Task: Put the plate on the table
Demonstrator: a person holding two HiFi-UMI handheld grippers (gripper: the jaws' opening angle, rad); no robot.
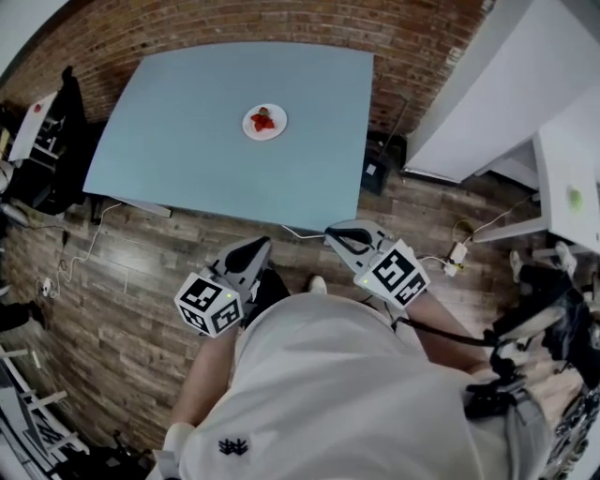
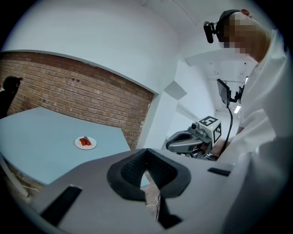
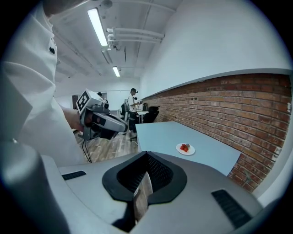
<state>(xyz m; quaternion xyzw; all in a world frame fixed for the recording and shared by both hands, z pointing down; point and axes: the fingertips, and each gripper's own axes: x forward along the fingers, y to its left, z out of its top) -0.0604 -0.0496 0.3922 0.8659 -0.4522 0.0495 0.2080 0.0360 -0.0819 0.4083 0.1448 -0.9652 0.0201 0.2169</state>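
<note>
Squarely on the pale blue table (image 1: 187, 159) sits the white plate (image 1: 264, 122), lying flat with a few small red pieces of food (image 1: 263, 120) on it. Nothing else is on the tabletop around it. The head view places the plate toward the far side of the table, nearer the brick wall (image 1: 281, 23) than the person. From the left gripper view the plate (image 2: 85, 142) is well off across the tabletop (image 2: 32, 151), and the right gripper view shows it (image 3: 185, 148) just as distant, with the brick wall (image 3: 238, 109) running behind it.

Both tools are well apart from the plate, held off the table's near edge over the wooden plank floor (image 1: 122, 272). The left gripper (image 1: 255, 249) is close in front of the person's white shirt (image 1: 328, 394); its own view shows the jaws (image 2: 149, 176) pressed together with nothing between them. The right gripper (image 1: 343, 234) is beside it at about the same height, and its jaws (image 3: 145, 176) are likewise together and empty. Each camera catches the other tool: the right gripper (image 2: 183, 141) from the left, and the left gripper (image 3: 107, 123) from the right.

A white desk (image 1: 562, 187) stands to the right of the table. Down the room, another person (image 3: 132, 103) stands near some chairs.
</note>
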